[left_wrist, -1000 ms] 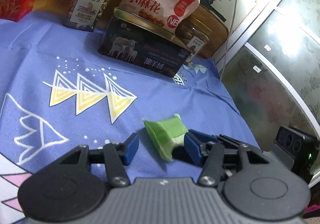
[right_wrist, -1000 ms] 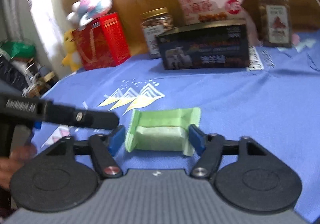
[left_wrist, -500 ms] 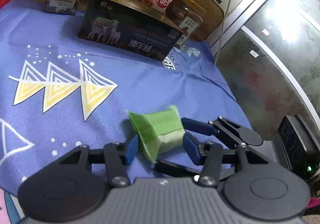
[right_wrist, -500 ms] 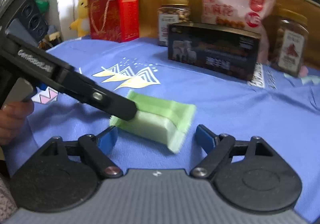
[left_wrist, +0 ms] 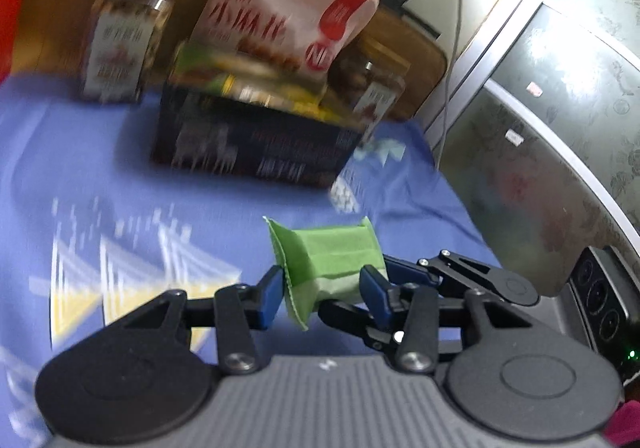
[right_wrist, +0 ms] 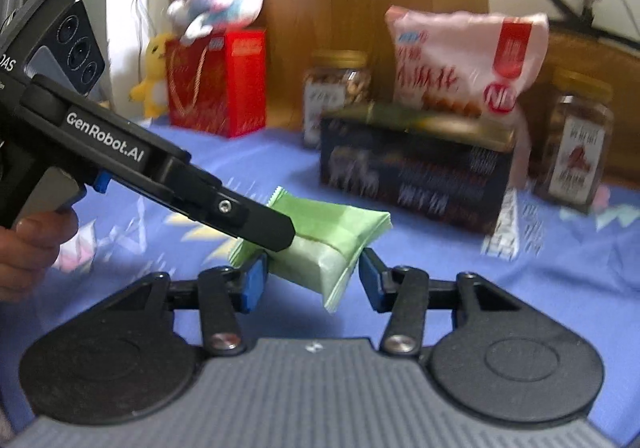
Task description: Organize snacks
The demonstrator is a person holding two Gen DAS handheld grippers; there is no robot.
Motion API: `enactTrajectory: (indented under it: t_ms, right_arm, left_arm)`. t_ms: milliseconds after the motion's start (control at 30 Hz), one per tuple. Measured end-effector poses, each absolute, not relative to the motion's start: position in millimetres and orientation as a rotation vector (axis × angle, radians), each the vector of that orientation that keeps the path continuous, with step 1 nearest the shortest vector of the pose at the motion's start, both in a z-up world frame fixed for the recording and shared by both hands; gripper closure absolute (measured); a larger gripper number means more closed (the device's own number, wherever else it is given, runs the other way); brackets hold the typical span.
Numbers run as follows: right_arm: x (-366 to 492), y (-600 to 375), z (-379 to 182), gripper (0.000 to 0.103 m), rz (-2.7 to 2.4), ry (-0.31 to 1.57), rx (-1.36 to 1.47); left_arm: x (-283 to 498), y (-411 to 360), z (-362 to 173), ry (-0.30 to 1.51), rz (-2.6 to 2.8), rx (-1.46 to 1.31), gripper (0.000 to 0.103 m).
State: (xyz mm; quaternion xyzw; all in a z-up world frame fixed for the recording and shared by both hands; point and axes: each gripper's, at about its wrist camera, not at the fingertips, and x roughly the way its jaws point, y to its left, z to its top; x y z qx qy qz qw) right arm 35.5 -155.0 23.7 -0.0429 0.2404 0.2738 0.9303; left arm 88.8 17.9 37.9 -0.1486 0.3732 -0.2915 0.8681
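A green snack packet (left_wrist: 328,260) hangs tilted just above the blue patterned cloth (left_wrist: 100,176). My left gripper (left_wrist: 322,288) has it between its blue pads, which press on both sides while the jaws are closing. In the right wrist view one of the left gripper's fingers (right_wrist: 256,218) lies across the top of the packet (right_wrist: 332,232). My right gripper (right_wrist: 312,280) brackets the same packet from the other side. Its jaws are closing, and a small gap still shows at the right pad. A hand (right_wrist: 32,248) holds the left gripper's handle.
A dark tin box (right_wrist: 416,172) stands at the back with a pink snack bag (right_wrist: 460,64) on top. Nut jars (right_wrist: 336,88) (right_wrist: 576,144) flank it. A red gift bag (right_wrist: 216,84) and plush toys sit far left. A glass cabinet door (left_wrist: 560,128) borders the right.
The packet has come up off the cloth between the left pads, which narrowed onto it. The right jaws went from wide to close around it. Both views shifted toward the tin box.
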Motion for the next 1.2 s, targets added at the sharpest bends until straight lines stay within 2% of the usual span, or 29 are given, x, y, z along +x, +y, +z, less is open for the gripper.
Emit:
enactTrajectory:
  t_ms: [267, 467, 533, 567, 667, 767, 1000, 1200]
  right_arm:
    - [97.2, -172.0, 47.2, 0.05, 0.491, 0.37, -0.081]
    - [153.6, -188.5, 46.4, 0.049, 0.435, 0.372, -0.024]
    - [161.4, -191.9, 39.0, 0.043, 0.386, 0.374, -0.016]
    - [162.3, -195.0, 35.1, 0.033, 0.361, 0.364, -0.004]
    - [153.5, -199.5, 31.0, 0.03, 0.345, 0.331, -0.029]
    - [146.4, -202.9, 29.0, 0.03, 0.31, 0.317, -0.029]
    - [134.2, -208.3, 34.4, 0.029, 0.336, 0.338, 0.054]
    - [110.2, -218.7, 29.7, 0.029, 0.339, 0.408, 0.204]
  left_arm:
    - [156.6, -12.4, 77.1, 0.678, -0.585, -0.228, 0.06]
    - [217.1, -33.5, 76.4, 0.675, -0.547, -0.21, 0.06]
    - [231.1, -41.2, 67.7, 0.688, -0.514, -0.197, 0.06]
    - [235.0, -44.2, 63.1, 0.691, -0.494, -0.184, 0.058]
    - [243.4, -47.7, 53.1, 0.696, -0.469, -0.188, 0.058]
    - [240.4, -45.1, 49.2, 0.708, -0.47, -0.216, 0.058]
    - [188.9, -21.8, 67.4, 0.616, -0.433, -0.213, 0.055]
    - [140.3, -19.1, 57.7, 0.593, -0.329, -0.102, 0.053]
